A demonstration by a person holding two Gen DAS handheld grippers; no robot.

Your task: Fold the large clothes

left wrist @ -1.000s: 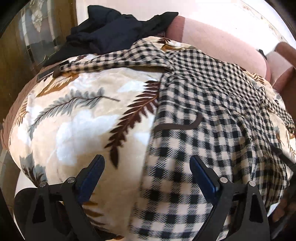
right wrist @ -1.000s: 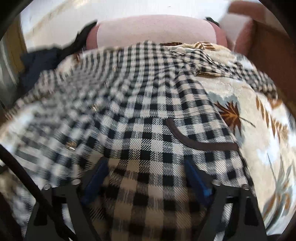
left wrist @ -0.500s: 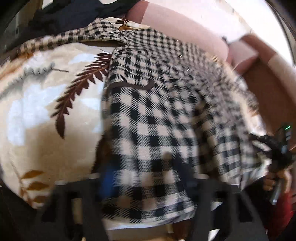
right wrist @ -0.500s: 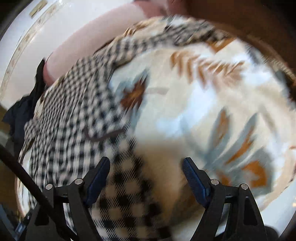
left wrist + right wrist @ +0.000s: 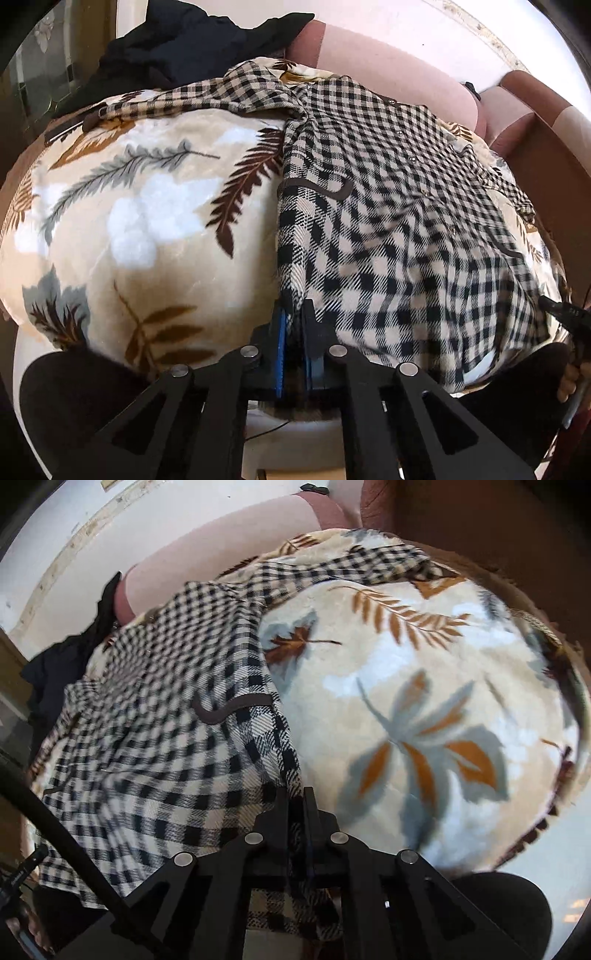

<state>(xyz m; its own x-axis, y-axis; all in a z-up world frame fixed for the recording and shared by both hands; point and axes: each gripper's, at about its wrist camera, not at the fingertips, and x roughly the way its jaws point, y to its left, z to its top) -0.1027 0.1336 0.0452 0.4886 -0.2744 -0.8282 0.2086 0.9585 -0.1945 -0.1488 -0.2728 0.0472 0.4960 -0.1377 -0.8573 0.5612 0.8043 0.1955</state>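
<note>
No legible text, label, brand, number or sign is showing in either wrist view; the fabrics are bearing only check and leaf patterns, and the gripper parts are carrying no readable markings.

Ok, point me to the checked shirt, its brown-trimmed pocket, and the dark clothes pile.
checked shirt [image 5: 399, 236]: left wrist view, on the front panel.
brown-trimmed pocket [image 5: 236, 707]: right wrist view, on the brown trim along its top edge.
dark clothes pile [image 5: 192, 48]: left wrist view, on the heap's middle.
</note>
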